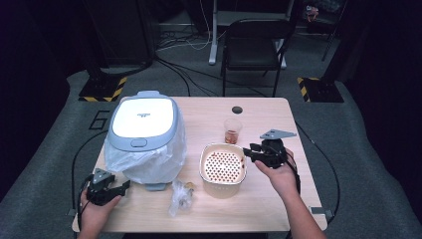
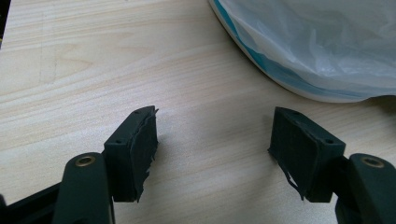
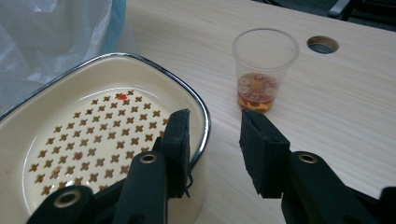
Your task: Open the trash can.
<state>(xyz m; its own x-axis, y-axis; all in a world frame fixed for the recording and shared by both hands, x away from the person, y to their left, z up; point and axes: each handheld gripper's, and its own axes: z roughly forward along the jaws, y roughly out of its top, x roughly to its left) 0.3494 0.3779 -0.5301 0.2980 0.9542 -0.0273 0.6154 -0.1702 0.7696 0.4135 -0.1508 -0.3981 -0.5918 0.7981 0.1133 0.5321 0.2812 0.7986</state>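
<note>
High view showed your right gripper (image 1: pixel 247 152) poised at the right rim of the cream basket (image 1: pixel 222 169), which sat near the front edge of the table (image 1: pixel 278 196), between the wrapped cooker (image 1: pixel 144 137) and your right hand. Right gripper view placed one jaw just inside the rim and the other outside it, part-way closed with the wall between them, the pads not yet pressing. If lifting the basket was the aim, you needed to drop lower so the pads took the wall below the rolled metal lip, then squeeze squarely; the enamelled surface looked slick and the lip could slide out of a shallow pinch. You also had to mind the plastic cup (image 3: pixel 265 65) just behind, toward the table's back edge, holding a little amber liquid.

The basket was a rounded rectangle, glossy cream, its floor punched with small cross-shaped holes. The cup was thin and clear. Crinkled translucent film covered the cooker's body under a smooth white and grey lid. A small crumpled bag (image 1: pixel 180 195) lay at the front edge. Your left gripper (image 2: pixel 212 140) rested at the front left corner, jaws wide and empty over pale wood grain.
</note>
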